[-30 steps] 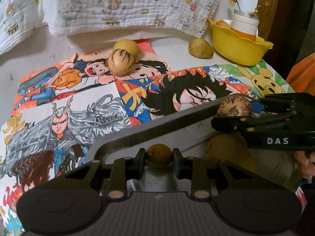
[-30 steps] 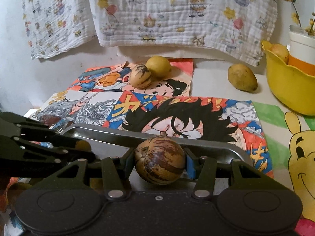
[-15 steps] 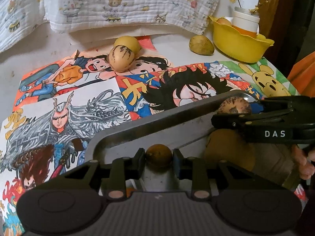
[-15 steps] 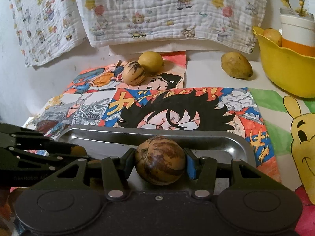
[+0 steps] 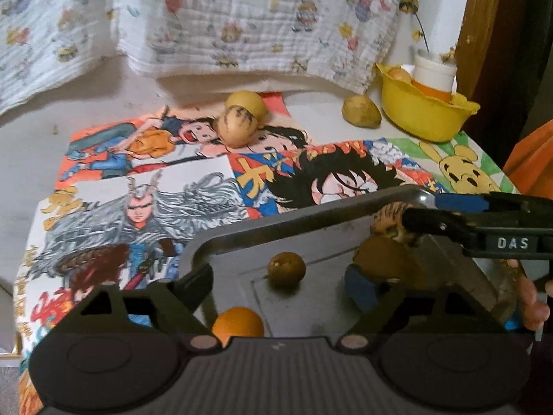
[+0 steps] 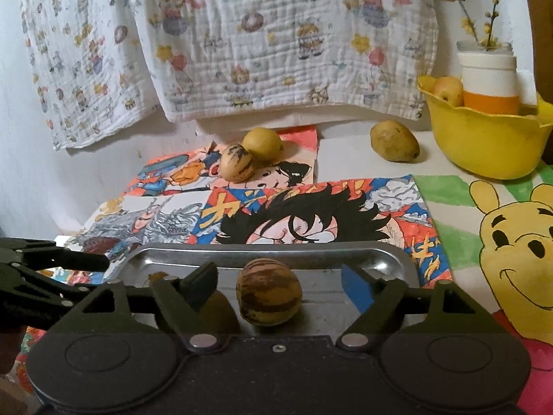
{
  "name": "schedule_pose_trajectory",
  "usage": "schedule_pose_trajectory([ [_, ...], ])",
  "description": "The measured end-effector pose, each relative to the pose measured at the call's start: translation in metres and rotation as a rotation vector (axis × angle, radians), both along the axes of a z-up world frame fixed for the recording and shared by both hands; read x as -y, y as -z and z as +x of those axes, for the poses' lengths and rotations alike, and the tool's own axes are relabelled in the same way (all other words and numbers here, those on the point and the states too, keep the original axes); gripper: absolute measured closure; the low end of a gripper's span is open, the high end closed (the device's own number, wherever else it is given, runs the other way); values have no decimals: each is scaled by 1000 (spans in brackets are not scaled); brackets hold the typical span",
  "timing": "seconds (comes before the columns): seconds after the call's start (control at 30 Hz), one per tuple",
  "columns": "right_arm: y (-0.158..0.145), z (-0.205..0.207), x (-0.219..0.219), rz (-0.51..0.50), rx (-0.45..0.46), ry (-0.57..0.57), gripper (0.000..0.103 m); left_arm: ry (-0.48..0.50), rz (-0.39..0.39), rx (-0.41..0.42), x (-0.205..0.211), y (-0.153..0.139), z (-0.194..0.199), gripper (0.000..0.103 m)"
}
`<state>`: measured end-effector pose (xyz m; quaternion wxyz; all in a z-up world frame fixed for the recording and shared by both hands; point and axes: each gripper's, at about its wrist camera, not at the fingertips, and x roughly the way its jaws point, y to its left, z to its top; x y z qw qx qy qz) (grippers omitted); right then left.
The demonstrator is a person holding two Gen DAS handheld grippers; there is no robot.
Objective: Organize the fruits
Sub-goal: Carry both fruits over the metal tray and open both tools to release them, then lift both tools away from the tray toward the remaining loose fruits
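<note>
Fingers (image 5: 193,278) of the left gripper (image 5: 281,285) stand wide apart, jaws having just been opening; neither pad presses on anything. Left wrist view: a small brown round fruit (image 5: 287,269) lies on the metal tray (image 5: 242,238) between the spread fingers, clear of both. An orange fruit (image 5: 237,323) sits low in the frame, just above the gripper body, near the tray's near edge. The right gripper (image 5: 408,242) enters from the right, over the tray's far right corner, with a striped fruit (image 5: 389,216) partly hidden behind its finger. A person's fingers (image 5: 532,302) show at the right edge. Beyond the tray, on the cartoon-printed mat (image 5: 155,186), a striped fruit (image 5: 236,128) touches a yellow fruit (image 5: 247,103); a yellow-brown fruit (image 5: 361,111) lies just beside a yellow bowl (image 5: 421,114).

Right wrist view: the right gripper (image 6: 280,285) likewise has its jaws spread, just opened. The striped fruit (image 6: 269,292) rests on the tray (image 6: 262,250) between the fingers, touched by neither pad. The left gripper (image 6: 100,263) reaches in from the left at the tray's left corner. At the back, the striped fruit (image 6: 237,163) and yellow fruit (image 6: 262,143) touch; the yellow-brown fruit (image 6: 394,141) lies apart, near the yellow bowl (image 6: 484,138), which holds a white and orange container (image 6: 490,81) and another fruit (image 6: 448,90). A printed cloth (image 6: 276,34) hangs behind.
</note>
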<state>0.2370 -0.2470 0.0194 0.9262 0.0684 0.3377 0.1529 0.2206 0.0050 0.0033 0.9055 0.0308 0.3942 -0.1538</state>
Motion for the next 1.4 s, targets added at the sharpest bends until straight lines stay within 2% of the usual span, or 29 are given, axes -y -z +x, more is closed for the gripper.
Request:
schedule_pose_trajectory([
  [0.07, -4, -8, -1, -4, 20, -4, 16, -18, 1, 21, -5, -5, -8, 4],
  [0.17, -12, -24, -3, -16, 61, -19, 11, -37, -7, 53, -10, -12, -22, 1],
  [0.4, -24, -63, -9, -15, 124, -58, 2, -78, -10, 123, -22, -22, -59, 1],
  [0.53, -24, -87, -13, -12, 142, -80, 1, -77, -16, 151, -29, -24, -80, 1],
  [0.67, -17, -108, -19, -23, 130, -106, 1, -53, -35, 148, -34, -22, -97, 1],
  [0.83, -9, -131, -27, -68, 103, -117, 1, -7, -10, 168, -33, -17, -118, 1],
  [1.0, -3, -144, -29, -129, 76, -94, 1, 68, -4, 154, -28, -9, -136, 1],
  [1.4, 6, -156, -9, -158, 26, -11, 1, 102, 90, 113, -24, 9, -151, 1],
])
